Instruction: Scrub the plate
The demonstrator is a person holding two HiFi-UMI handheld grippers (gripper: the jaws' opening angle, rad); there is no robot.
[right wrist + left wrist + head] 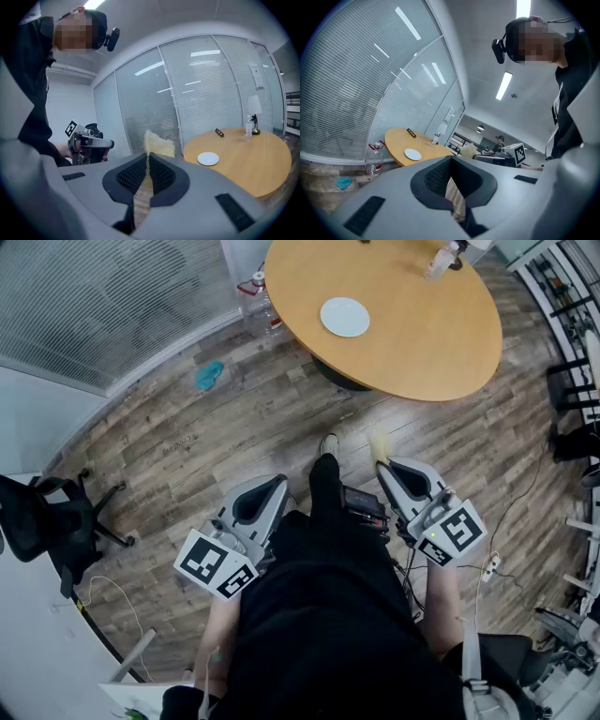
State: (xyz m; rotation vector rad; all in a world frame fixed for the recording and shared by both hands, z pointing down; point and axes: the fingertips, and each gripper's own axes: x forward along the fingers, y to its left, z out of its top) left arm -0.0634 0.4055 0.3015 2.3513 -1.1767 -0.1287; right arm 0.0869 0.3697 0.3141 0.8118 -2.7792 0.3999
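Wood-plank floor (187,437) fills most of the head view, with a round wooden table (412,334) at the top. On that table lies the white plate (344,317), flat and alone near the edge closest to the person, well apart from both grippers. 1 small clear bottle (439,261) stands at the table's far side, and the right gripper view shows a small dark object (219,133) lying on the tabletop beyond the plate.

A person in black stands back from the table and holds the 2 grippers low, just in front of the body. The left gripper (275,486) has its jaws drawn together at the tips; only a thin wedge of floor shows between the pads, and nothing is held there. The right gripper (384,467) has its jaws pressed on a pale yellow sponge (380,445), which sticks out past the tips as a thin, rough-edged piece. Both grippers point toward the table.

A water bottle (255,285) with a red label stands on the floor by the glass wall with blinds, beside the table. A blue cloth (208,375) lies crumpled on the floor near that wall. A black office chair (33,521) stands at the left edge of the head view.
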